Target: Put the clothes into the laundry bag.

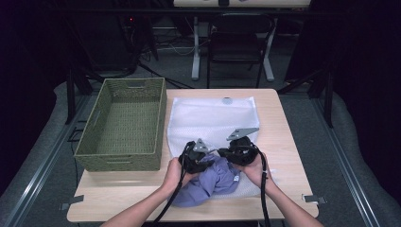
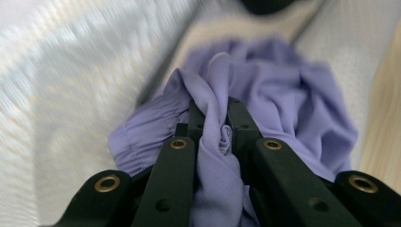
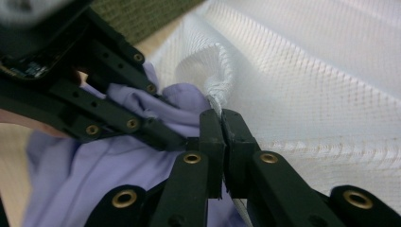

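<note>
**Purple cloth half into the mesh bag, both tongs pinching**

Purple garment (image 1: pixel 215 182) lies bunched at the near end of the white mesh bag (image 1: pixel 208 118). My left gripper (image 2: pixel 213 124) is clamped on a fold of it. My right gripper (image 3: pixel 221 124) is pinched together on the bag's edge, holding the mouth up.

I judge the thin mesh edge can slip out of my right jaws if I push the cloth hard, and then the mouth falls closed. The cloth can also catch on the mesh.

Left of the bag, just beside it, stands the green basket (image 1: pixel 124 124). Right of the bag, bare table (image 1: pixel 279 127) gives open room.
</note>
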### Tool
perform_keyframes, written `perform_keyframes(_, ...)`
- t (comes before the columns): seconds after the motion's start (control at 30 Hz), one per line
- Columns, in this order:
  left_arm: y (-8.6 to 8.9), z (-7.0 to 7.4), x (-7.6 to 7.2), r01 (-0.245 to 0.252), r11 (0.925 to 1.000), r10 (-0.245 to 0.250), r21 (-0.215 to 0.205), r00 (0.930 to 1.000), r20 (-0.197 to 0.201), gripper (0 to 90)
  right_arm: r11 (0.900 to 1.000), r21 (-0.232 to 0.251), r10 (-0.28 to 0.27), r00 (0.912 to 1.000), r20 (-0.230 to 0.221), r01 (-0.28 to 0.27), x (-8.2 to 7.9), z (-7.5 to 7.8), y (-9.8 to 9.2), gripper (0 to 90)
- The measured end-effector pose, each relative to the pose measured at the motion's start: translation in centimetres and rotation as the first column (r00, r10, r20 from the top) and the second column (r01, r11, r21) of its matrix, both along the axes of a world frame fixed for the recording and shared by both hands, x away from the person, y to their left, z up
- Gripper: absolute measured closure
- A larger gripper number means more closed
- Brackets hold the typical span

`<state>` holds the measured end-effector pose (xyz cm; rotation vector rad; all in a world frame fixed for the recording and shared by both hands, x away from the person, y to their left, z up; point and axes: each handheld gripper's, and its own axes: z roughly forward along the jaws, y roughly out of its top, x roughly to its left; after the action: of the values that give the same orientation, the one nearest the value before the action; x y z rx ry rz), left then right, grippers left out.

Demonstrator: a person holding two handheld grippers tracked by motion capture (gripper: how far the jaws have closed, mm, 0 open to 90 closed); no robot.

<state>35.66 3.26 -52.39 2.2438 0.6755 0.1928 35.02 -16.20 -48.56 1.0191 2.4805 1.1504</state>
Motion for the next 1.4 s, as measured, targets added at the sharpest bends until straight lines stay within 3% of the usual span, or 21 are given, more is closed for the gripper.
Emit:
perform_keyframes(0.1, -0.1, 0.3, 0.1, -0.024, 0.9996, 0.024, -0.017, 0.9995, 0.02, 82.8, 1.0, 0.028, 0.0, 0.9997, 0.025, 0.0, -0.3, 0.9, 0.0, 88.2)
perform_keyframes(0.2, -0.5, -1.4, 0.3, -0.015, 0.9989, 0.016, 0.046, 0.9997, -0.019, 79.9, 1.0, 0.017, 0.004, 0.9998, 0.018, -0.004, -0.4, 0.7, 0.1, 88.2)
perform_keyframes(0.3, -0.5, -2.3, 0.8, -0.004, 0.9978, 0.008, 0.066, 0.9986, -0.052, 73.3, 1.0, -0.017, 0.005, 1.0, -0.005, -0.005, -0.1, -0.3, 0.1, 88.1)
perform_keyframes(0.47, -0.1, -1.5, 0.6, 0.005, 0.9973, -0.002, 0.073, 0.9989, -0.046, 56.9, 0.999, -0.048, 0.001, 0.9998, -0.018, -0.002, 0.2, -1.1, -0.2, 88.1)
perform_keyframes(0.6, 0.4, -0.5, 0.1, -0.005, 0.9941, 0.009, 0.108, 0.9994, -0.033, 40.1, 0.999, -0.048, -0.007, 0.9998, -0.018, 0.007, 0.2, -1.1, -0.4, 88.0)
perform_keyframes(0.73, 1.2, 0.8, -0.5, -0.012, 0.9952, 0.014, 0.097, 0.9998, -0.015, 30.4, 0.999, -0.047, -0.008, 0.9998, -0.016, 0.007, 0.2, -1.0, -0.5, 88.0)
perform_keyframes(0.87, 1.6, 2.0, -1.9, 0.031, 0.9971, -0.031, 0.069, 0.9995, -0.01, 22.6, 0.998, -0.055, -0.012, 0.9998, -0.017, 0.011, 0.4, -1.2, -0.8, 88.0)
perform_keyframes(0.97, 0.8, 2.0, -2.8, 0.086, 0.9926, -0.085, 0.085, 0.9962, -0.022, 21.9, 0.998, -0.054, -0.01, 0.9998, -0.017, 0.009, 0.5, -1.2, -0.7, 88.0)
perform_keyframes(1.1, -1.0, 0.0, -3.1, 0.145, 0.9791, -0.135, 0.142, 0.988, -0.075, 21.0, 0.998, -0.057, -0.006, 0.9995, -0.03, 0.004, 0.5, -1.4, -0.5, 88.0)
perform_keyframes(1.2, -1.9, -1.6, -3.0, 0.155, 0.9684, -0.145, 0.195, 0.9871, -0.068, 23.6, 0.998, -0.061, -0.003, 0.9995, -0.033, 0.001, 0.5, -1.5, -0.6, 87.9)
perform_keyframes(1.23, -2.1, -2.0, -3.0, 0.151, 0.9635, -0.143, 0.221, 0.9884, -0.049, 27.7, 0.998, -0.058, -0.004, 0.9993, -0.038, 0.002, 0.5, -1.5, -0.6, 87.9)
perform_keyframes(1.33, -2.3, -2.6, -3.1, 0.138, 0.9583, -0.14, 0.251, 0.9901, -0.007, 42.4, 0.998, -0.064, -0.003, 0.999, -0.046, 0.001, 0.6, -1.6, -0.6, 87.9)
perform_keyframes(1.4, -2.2, -2.5, -2.9, 0.132, 0.9612, -0.137, 0.242, 0.9906, 0.001, 56.3, 0.998, -0.068, -0.005, 0.9988, -0.048, 0.002, 0.5, -1.6, -0.5, 87.9)
